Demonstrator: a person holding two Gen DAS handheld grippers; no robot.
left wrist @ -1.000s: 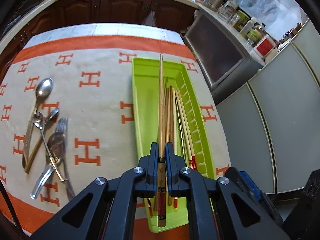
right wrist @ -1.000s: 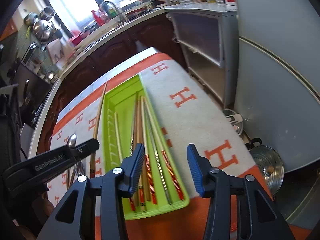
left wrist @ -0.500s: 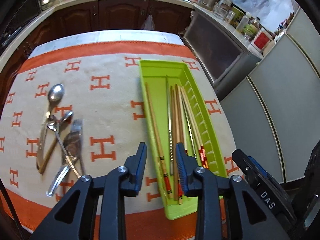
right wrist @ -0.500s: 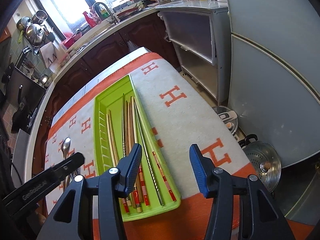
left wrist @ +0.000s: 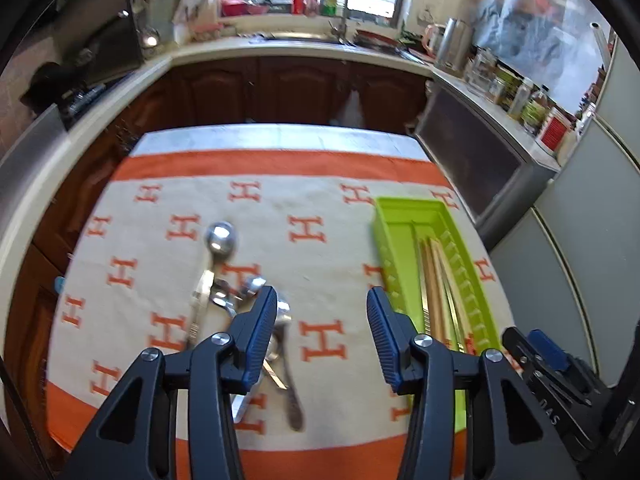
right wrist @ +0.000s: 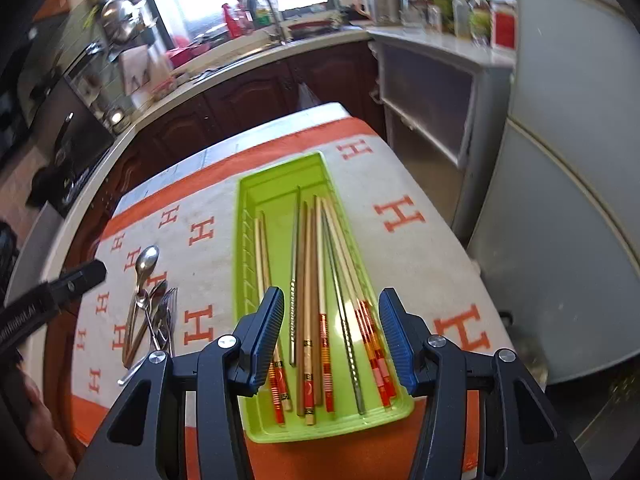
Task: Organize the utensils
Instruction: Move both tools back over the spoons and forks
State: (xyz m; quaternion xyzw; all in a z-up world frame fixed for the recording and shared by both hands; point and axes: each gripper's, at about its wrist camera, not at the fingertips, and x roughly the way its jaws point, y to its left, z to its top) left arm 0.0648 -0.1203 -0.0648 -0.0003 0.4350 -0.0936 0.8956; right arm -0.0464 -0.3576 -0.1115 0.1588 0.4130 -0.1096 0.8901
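Chopsticks [right wrist: 308,300] now all lie in the green tray [right wrist: 280,184]; you just dropped the last one there. Your left gripper [left wrist: 322,336] is opening, empty, over the spoons and forks [left wrist: 224,280]. Your right gripper [right wrist: 330,336] is open, empty.

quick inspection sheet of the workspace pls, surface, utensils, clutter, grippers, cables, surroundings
surface: table under a cream cloth with orange H marks and orange border.
job's things: green tray holds the chopsticks lengthwise; spoons and forks lie piled on the cloth, outside the tray.
clutter: nothing seen on the cloth besides the utensils.
grippers: left gripper jaws opening, nothing between them, above the cloth by the pile; right gripper open, empty, over the tray's near end.
cables: nothing seen.
surroundings: kitchen counter with sink, dark wood cabinets, grey fridge, window.
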